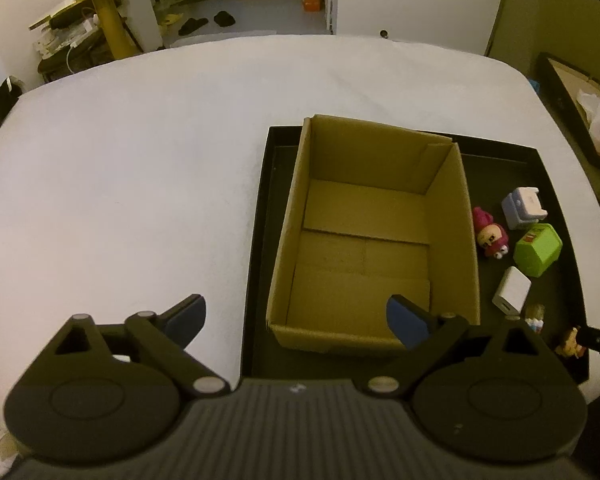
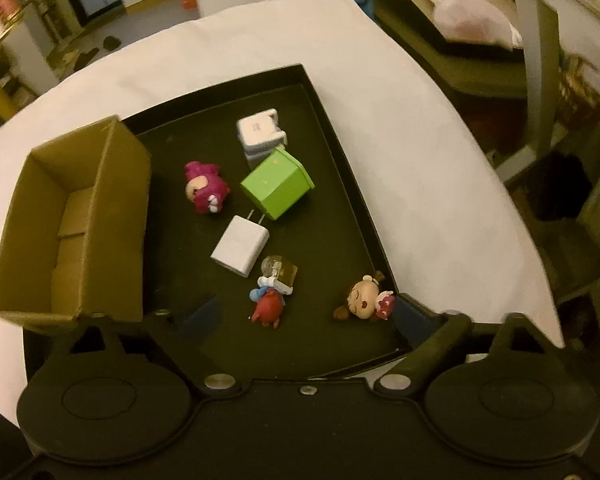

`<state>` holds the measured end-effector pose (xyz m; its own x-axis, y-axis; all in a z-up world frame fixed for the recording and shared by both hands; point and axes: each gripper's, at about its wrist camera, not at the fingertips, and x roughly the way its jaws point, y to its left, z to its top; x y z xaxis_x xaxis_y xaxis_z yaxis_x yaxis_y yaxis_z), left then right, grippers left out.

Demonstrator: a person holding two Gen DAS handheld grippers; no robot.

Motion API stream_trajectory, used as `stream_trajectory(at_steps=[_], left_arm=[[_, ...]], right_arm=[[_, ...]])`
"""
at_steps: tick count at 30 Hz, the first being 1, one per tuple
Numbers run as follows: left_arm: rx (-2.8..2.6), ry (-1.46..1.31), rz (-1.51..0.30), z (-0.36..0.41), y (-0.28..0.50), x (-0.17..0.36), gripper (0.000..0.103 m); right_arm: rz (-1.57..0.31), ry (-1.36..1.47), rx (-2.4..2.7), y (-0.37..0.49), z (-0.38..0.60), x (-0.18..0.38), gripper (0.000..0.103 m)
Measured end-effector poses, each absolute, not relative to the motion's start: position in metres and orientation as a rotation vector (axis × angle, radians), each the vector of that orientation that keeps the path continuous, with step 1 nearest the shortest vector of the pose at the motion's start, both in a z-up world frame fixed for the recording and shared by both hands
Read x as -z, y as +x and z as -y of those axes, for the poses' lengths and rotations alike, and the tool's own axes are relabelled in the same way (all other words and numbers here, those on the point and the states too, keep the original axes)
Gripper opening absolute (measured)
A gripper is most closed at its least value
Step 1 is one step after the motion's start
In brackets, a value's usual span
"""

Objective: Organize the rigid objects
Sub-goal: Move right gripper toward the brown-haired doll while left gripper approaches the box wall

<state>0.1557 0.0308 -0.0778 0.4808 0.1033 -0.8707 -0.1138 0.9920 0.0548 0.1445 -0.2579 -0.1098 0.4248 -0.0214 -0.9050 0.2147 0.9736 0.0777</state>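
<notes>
An empty cardboard box (image 1: 376,240) (image 2: 72,216) stands in the left part of a black tray (image 1: 260,240) (image 2: 340,152). Beside it in the tray lie a white-lilac block (image 1: 524,208) (image 2: 260,132), a green cube (image 1: 538,250) (image 2: 278,184), a pink figurine (image 1: 490,236) (image 2: 204,188), a white charger (image 1: 512,291) (image 2: 242,251), a red and blue figurine (image 2: 272,292) and a brown-haired doll (image 2: 364,298). My left gripper (image 1: 296,318) is open and empty over the box's near edge. My right gripper (image 2: 304,318) is open and empty above the tray's near end, around the red figurine and the doll.
The tray rests on a white cloth-covered table (image 1: 120,168) (image 2: 400,128). A dark framed tray with a plastic bag (image 1: 588,112) (image 2: 472,20) sits off the table's right side. A yellow table (image 1: 108,8) and slippers (image 1: 208,22) are on the floor beyond.
</notes>
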Motion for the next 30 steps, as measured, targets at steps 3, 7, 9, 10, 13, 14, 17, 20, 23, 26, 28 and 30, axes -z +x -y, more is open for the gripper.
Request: stream_trajectory(at_steps=[3,7,9,10,13,14,17,20,23,26,28,30], left_arm=[[-0.145,-0.024,-1.069,-0.032,0.163,0.087,0.093],[-0.149,-0.036,-1.093,-0.033,0.171,0.101,0.088],[-0.139,-0.051,-1.111,-0.034,0.175,0.108,0.085],[-0.136,-0.056,-1.119,-0.034,0.177,0.11,0.081],[-0.125,-0.054,-1.134,-0.032,0.183,0.119,0.074],[-0.124,-0.057,-1.139,-0.032,0.184,0.121,0.072],[-0.119,-0.075,-1.141,-0.032,0.188,0.125,0.063],[-0.128,-0.075,-1.129,-0.033,0.19,0.127,0.057],[-0.138,-0.079,-1.123,-0.036,0.191,0.128,0.051],[-0.151,-0.086,-1.117,-0.039,0.19,0.129,0.043],[-0.166,-0.089,-1.11,-0.042,0.188,0.129,0.025],[-0.173,-0.105,-1.106,-0.045,0.186,0.129,0.013]], right_arm=[[-1.157,0.267,0.156,0.15,0.269,0.122,0.066],[-1.187,0.339,0.195,0.156,0.285,0.135,0.059],[-1.201,0.372,0.214,0.16,0.293,0.141,0.056],[-1.21,0.389,0.221,0.163,0.296,0.145,0.055],[-1.244,0.437,0.255,0.169,0.305,0.156,0.051],[-1.258,0.453,0.271,0.17,0.308,0.159,0.051],[-1.277,0.485,0.31,0.173,0.316,0.166,0.05],[-1.303,0.502,0.33,0.177,0.32,0.174,0.05],[-1.324,0.505,0.33,0.182,0.321,0.181,0.048],[-1.348,0.497,0.331,0.186,0.319,0.191,0.045],[-1.348,0.491,0.328,0.187,0.317,0.195,0.044],[-1.31,0.461,0.324,0.187,0.314,0.192,0.043]])
